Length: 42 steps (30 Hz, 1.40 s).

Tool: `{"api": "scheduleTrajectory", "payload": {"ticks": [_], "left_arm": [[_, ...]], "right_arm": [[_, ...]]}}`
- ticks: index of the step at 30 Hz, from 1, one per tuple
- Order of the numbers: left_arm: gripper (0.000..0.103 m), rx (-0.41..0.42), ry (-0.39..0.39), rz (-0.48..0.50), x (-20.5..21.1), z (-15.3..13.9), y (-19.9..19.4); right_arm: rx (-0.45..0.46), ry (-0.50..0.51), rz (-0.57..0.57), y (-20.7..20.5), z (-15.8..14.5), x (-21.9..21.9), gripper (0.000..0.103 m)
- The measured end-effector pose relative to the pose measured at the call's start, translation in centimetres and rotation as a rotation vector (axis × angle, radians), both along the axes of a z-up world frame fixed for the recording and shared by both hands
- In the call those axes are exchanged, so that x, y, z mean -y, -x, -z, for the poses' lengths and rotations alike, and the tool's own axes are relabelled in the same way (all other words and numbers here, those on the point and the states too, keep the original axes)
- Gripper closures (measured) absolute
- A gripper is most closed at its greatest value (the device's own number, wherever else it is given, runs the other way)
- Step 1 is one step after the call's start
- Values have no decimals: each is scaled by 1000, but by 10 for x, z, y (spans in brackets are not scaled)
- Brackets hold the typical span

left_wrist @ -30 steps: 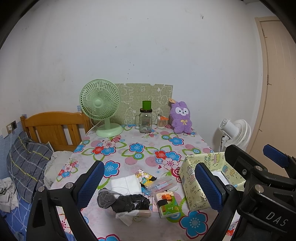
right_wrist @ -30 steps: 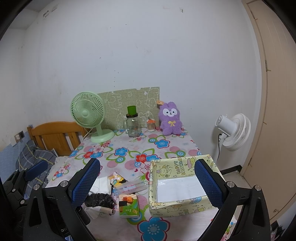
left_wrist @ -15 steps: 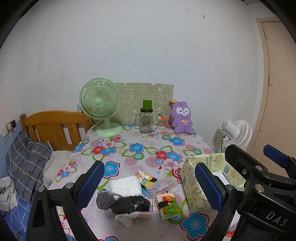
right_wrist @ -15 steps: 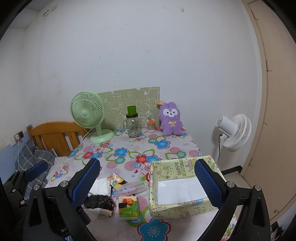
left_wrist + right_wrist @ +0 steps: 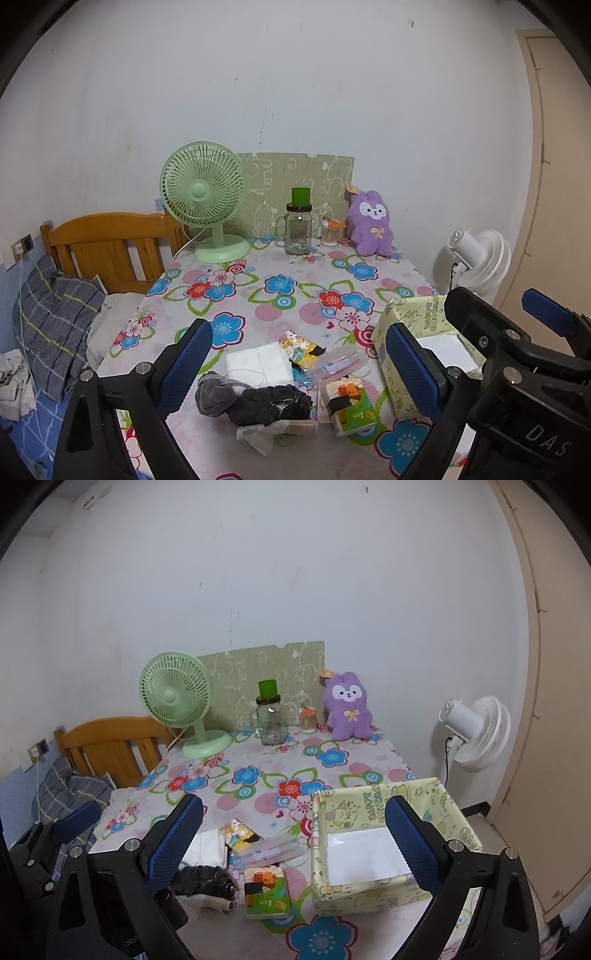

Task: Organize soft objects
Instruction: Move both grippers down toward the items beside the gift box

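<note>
**Above the clutter, both grippers waiting wide**

Low in the frame, the left gripper point(image 5: 297, 367) and right gripper point(image 5: 293, 843) are hovering, fingers spread, holding nothing. Beneath them, the grey sock point(image 5: 216, 395) and folded white cloth point(image 5: 258, 363) are lying bunched beside the open box point(image 5: 369, 893), probably their destination. Farther up, the purple plush point(image 5: 369, 225) is sitting upright.

Both wrist cams sit above the near table edge, we look forward and slightly down toward the back wall. Left view is offset left, catching the bed headboard point(image 5: 107, 251); right view sits further right, over the yellow box point(image 5: 388, 845). We share the floral table point(image 5: 280, 295), green fan point(image 5: 203, 192), purple plush point(image 5: 347, 709) and near clutter.
</note>
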<state>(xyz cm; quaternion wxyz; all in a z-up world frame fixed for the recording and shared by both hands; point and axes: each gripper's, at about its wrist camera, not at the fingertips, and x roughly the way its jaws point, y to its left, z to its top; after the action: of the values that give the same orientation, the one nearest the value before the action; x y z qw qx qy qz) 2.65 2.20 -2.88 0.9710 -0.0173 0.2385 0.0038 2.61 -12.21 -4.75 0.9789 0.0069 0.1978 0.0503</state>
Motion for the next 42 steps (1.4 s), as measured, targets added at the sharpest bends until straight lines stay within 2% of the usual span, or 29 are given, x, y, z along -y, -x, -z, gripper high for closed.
{"api": "scheduleTrajectory", "payload": {"ticks": [5, 20, 29, 42], "left_arm": [[7, 11, -39, -19, -2, 10, -1], [8, -89, -15, -9, -24, 57, -8], [10, -67, -4, 1, -32, 80, 0], [10, -163, 36, 12, -40, 111, -10]], "right_arm": [[-10, 1, -9, -6, 14, -7, 4], [-86, -24, -59, -15, 65, -23, 6], [-96, 9, -70, -19, 88, -33, 8], [-178, 23, -71, -29, 117, -46, 12]]}}
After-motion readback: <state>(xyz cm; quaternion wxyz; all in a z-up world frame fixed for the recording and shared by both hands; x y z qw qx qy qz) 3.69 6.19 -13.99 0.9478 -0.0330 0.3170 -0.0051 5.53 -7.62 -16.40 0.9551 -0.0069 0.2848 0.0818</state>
